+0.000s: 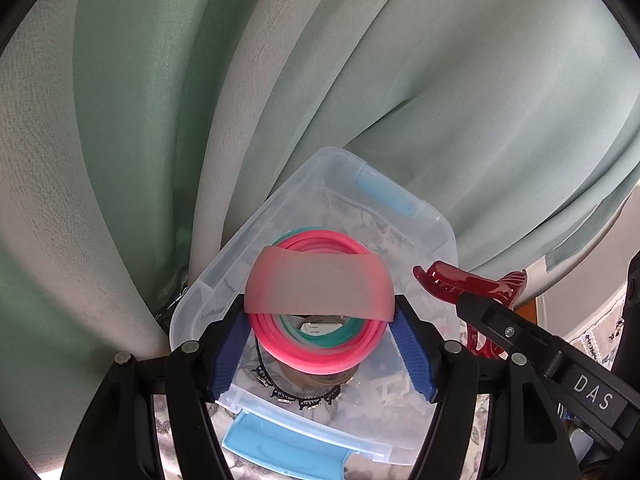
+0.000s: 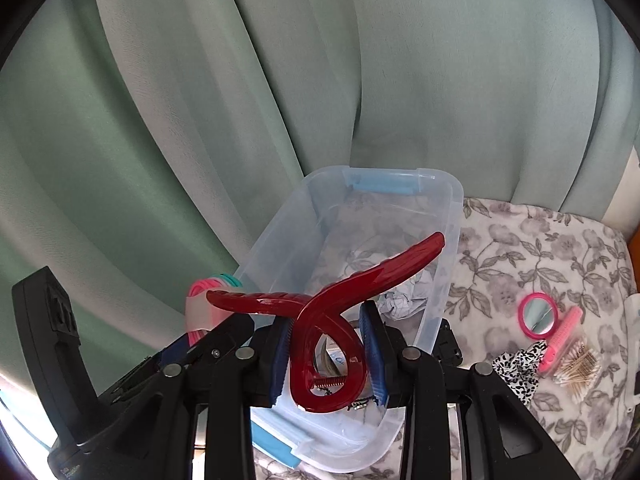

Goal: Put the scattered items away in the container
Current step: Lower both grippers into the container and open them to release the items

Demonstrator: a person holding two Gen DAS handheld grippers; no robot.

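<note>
Red hair claw [image 2: 326, 336] clamped in right hand-held gripper [image 2: 330, 354], tilted down over clear container [image 2: 452, 240], long axis crosswise. Left hand-held gripper [image 1: 320, 336] grips pink-green ring bundle [image 1: 320, 344] above container.

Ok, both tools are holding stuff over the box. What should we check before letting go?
1. Left tool grips the pink and green plastic rings: ok.
2. Right tool grips the dark red plastic hair claw: ok.
3. Clear plastic box open, no lid on: ok.
4. Rings over the box: ok.
5. Claw over the box: ok.
6. Room left inside: ok.
</note>
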